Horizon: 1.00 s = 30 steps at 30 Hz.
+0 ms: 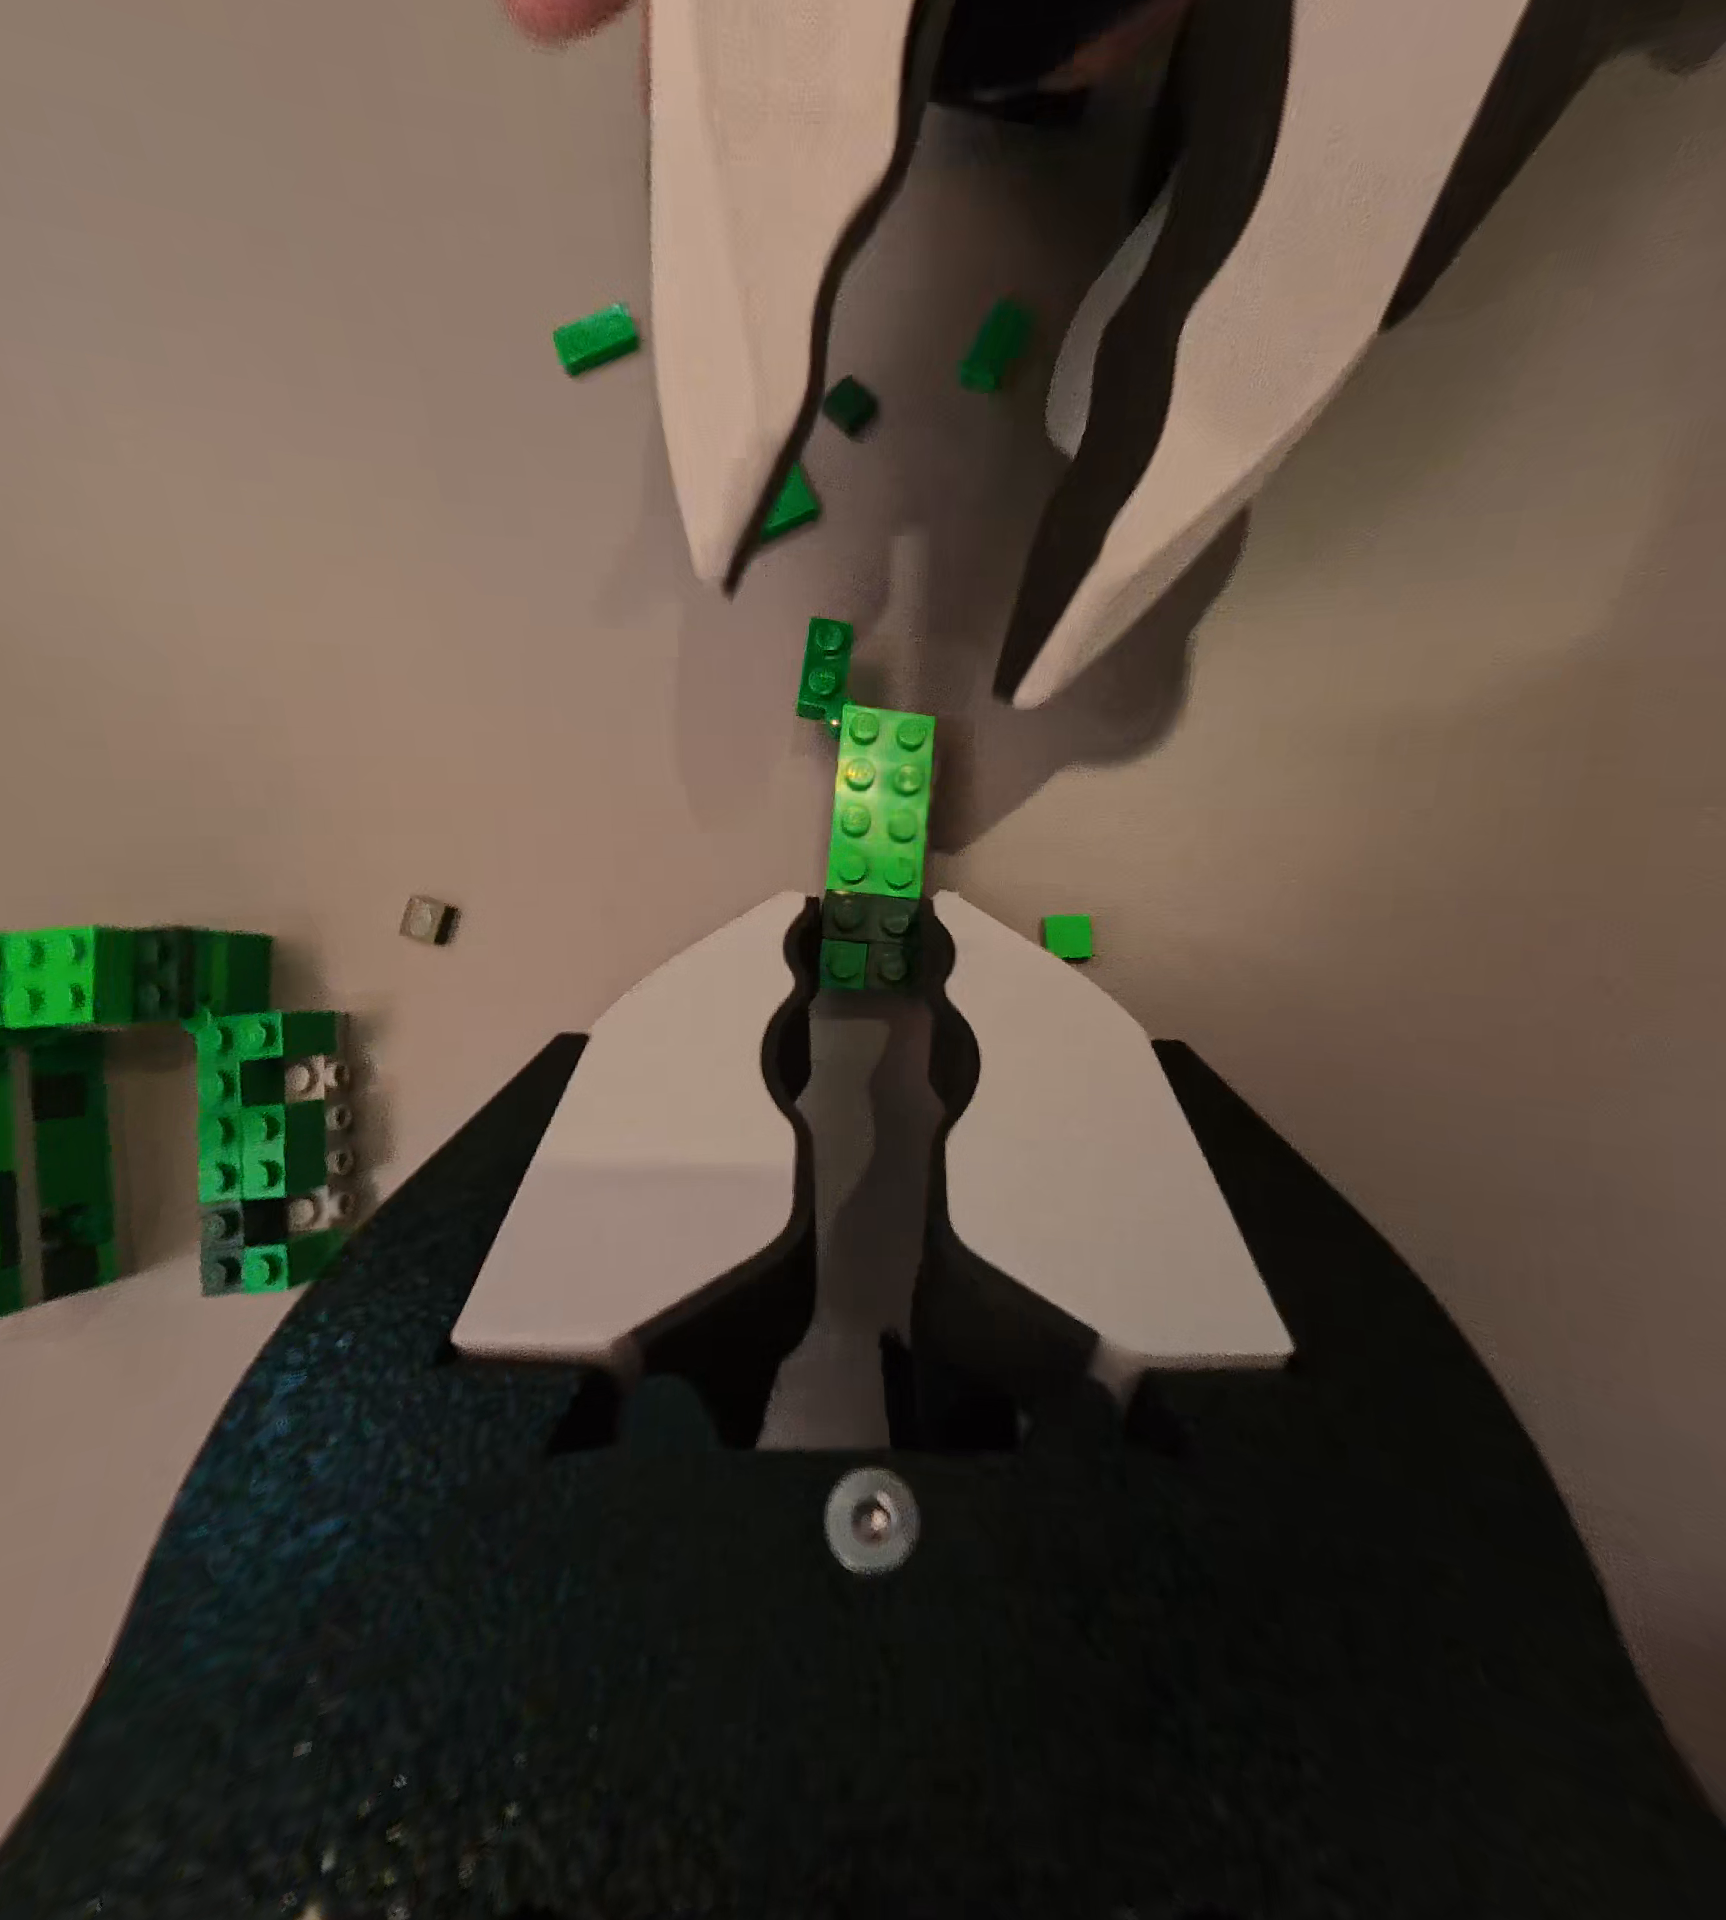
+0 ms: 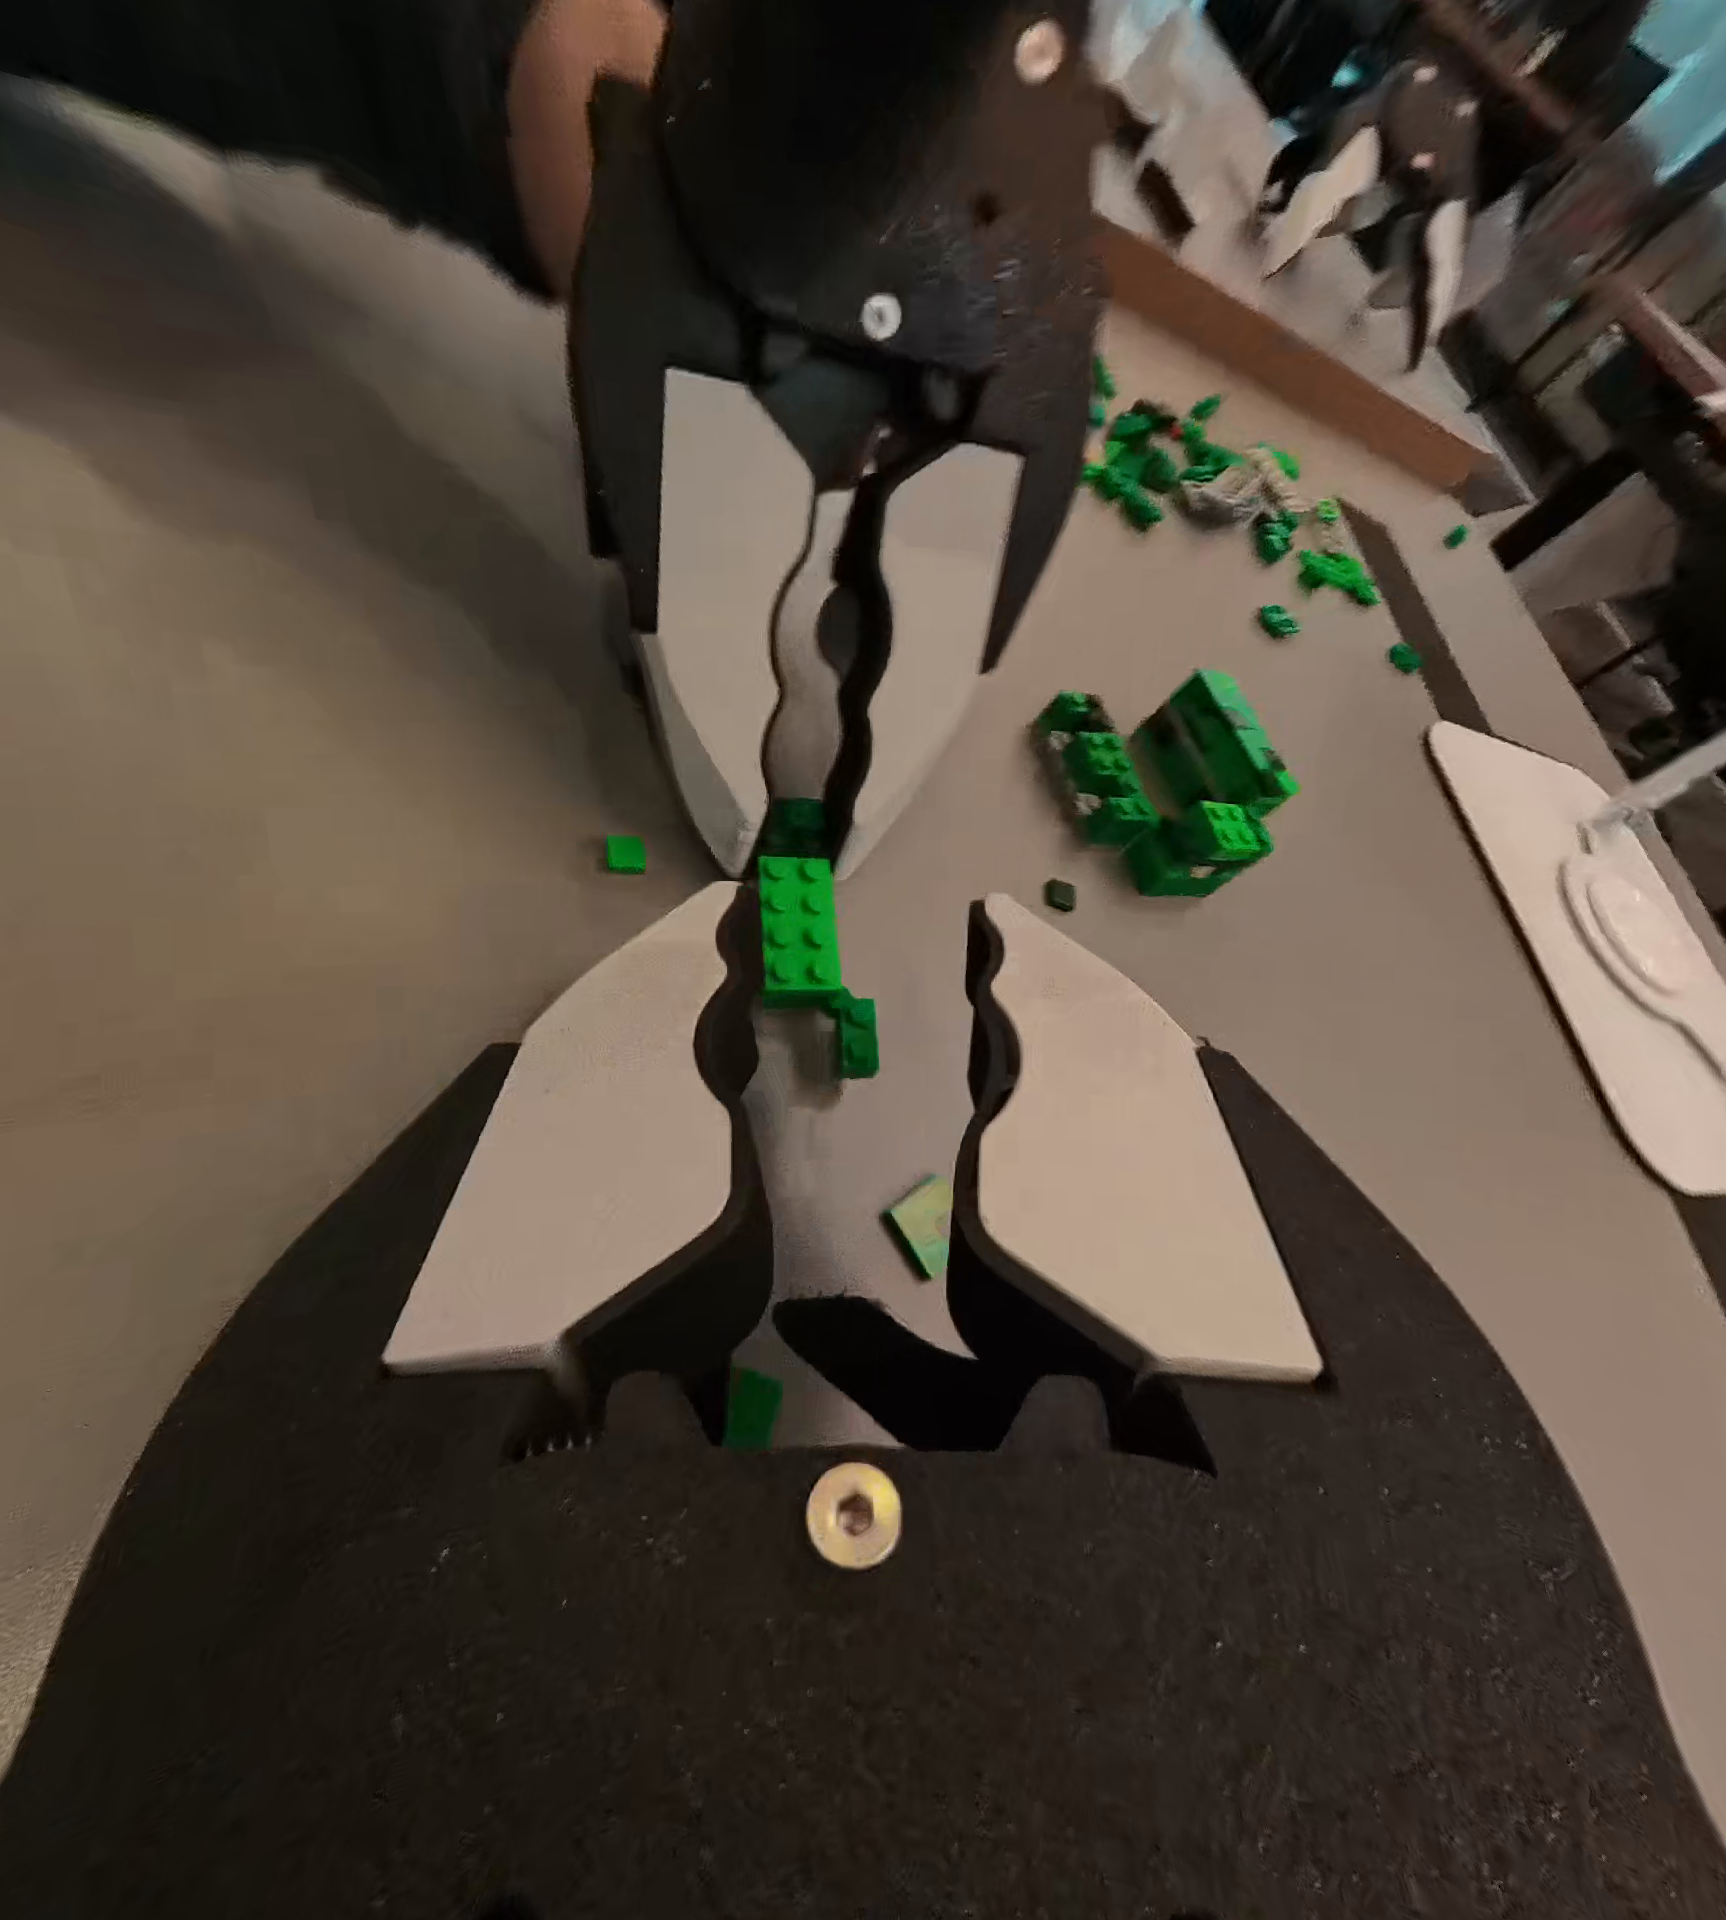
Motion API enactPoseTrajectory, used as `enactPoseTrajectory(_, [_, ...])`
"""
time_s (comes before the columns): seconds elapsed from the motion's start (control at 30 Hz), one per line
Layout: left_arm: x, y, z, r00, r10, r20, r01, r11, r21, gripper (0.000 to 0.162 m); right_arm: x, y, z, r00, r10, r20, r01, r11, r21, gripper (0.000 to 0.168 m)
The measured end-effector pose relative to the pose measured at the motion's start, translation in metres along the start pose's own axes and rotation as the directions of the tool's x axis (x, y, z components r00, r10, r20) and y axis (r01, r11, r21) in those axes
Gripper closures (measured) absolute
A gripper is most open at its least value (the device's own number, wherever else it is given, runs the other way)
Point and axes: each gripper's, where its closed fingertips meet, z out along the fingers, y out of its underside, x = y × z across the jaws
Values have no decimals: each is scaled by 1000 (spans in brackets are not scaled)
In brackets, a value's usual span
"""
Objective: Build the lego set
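Note:
My left gripper (image 1: 874, 914) is shut on the dark green end of a small brick assembly. A bright green two-by-four brick (image 1: 885, 810) sticks out forward from the fingertips. A dark green one-by-two piece (image 1: 826, 665) hangs at its far end. My right gripper (image 2: 859, 899) is open and faces the left one; the bright brick (image 2: 797, 935) and the dark piece (image 2: 857, 1034) lie between its fingers, close to the left finger. The right gripper also shows in the left wrist view (image 1: 869, 634), coming from the top. The left gripper shows in the right wrist view (image 2: 797, 842).
A partly built green model (image 1: 111, 1112) stands on the grey table to the left, also in the right wrist view (image 2: 1171, 790). Loose green pieces (image 1: 594, 338) lie around, with a pile (image 2: 1202, 468) farther off. A white flat base (image 2: 1617, 956) sits at the table's right. One gripper's finger ends stand about 5 centimetres off the other's.

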Motion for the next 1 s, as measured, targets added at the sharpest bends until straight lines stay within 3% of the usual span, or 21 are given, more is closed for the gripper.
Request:
enactPoseTrajectory(0.13, [5,-6,-2,992,115,60,-115,993,-9,145,-17,2,11,991,-123,54,129,981,-143,140])
enactPoseTrajectory(0.27, [6,-16,-9,986,148,76,-151,988,32,145,-13,8,14,970,-244,3,237,935,-264,141])
enactPoseTrajectory(0.4, [2,-21,-15,976,177,126,-184,982,41,144,-7,12,14,960,-278,-40,249,910,-331,148])
enactPoseTrajectory(0.43, [0,-23,-15,974,169,149,-179,982,59,142,-5,11,13,963,-264,-47,235,915,-327,148])
enactPoseTrajectory(0.53, [-7,-29,-22,963,160,219,-193,972,137,113,-3,4,6,990,-136,-43,122,963,-239,148])
enactPoseTrajectory(0.57, [-8,-31,-25,956,166,243,-211,963,170,111,-4,1,4,997,-71,-28,64,978,-197,148])
enactPoseTrajectory(0.63, [-5,-31,-27,960,152,237,-204,955,214,115,-3,-8,-3,999,40,9,-38,994,-104,148])
enactPoseTrajectory(0.73, [8,-33,-23,997,38,69,-57,952,300,118,-4,-19,-15,991,113,78,-114,993,8,148])
enactPoseTrajectory(0.87, [17,-50,-34,996,-35,-83,70,880,469,121,-6,-22,-23,988,104,113,-111,992,56,148])
enactPoseTrajectory(1.0, [21,-57,-38,992,-21,-126,83,855,512,131,-11,-22,-23,990,67,126,-74,996,51,148])
